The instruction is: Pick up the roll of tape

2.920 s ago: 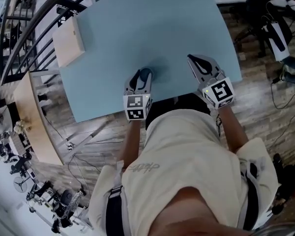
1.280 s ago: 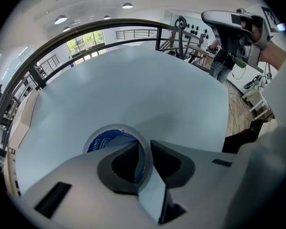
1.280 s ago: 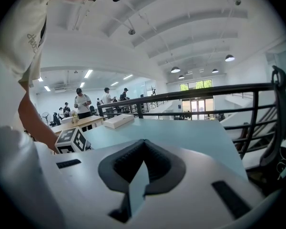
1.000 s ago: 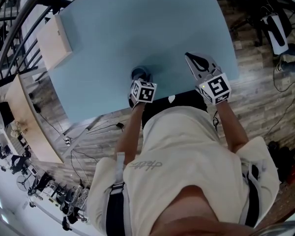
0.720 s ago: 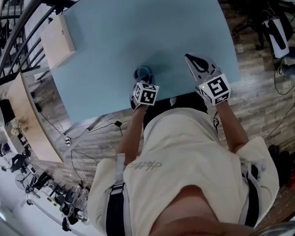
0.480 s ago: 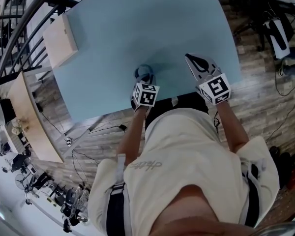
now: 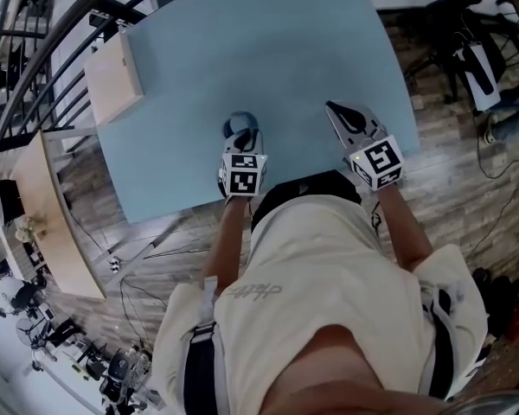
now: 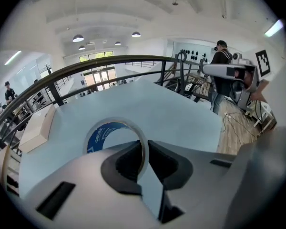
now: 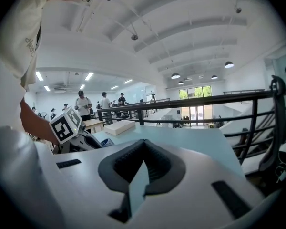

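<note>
1. The tape (image 8: 99, 136) is gripped by its wall between the jaws of the left gripper (image 8: 144, 152). The jaws are nearly together, one inside the ring and one outside.
2. The tape is held upright above the near edge of the table (image 7: 259, 41). It appears clear of the surface, though this is not certain.
3. The right gripper (image 9: 143, 162) is held beside it over the table, jaws closed together on nothing.
4. A box (image 7: 114, 76) is seen at the table's far left edge.

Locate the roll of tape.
The roll of tape is pinched in the left hand-held gripper, left of centre in the head view, over the blue table's near edge.
</note>
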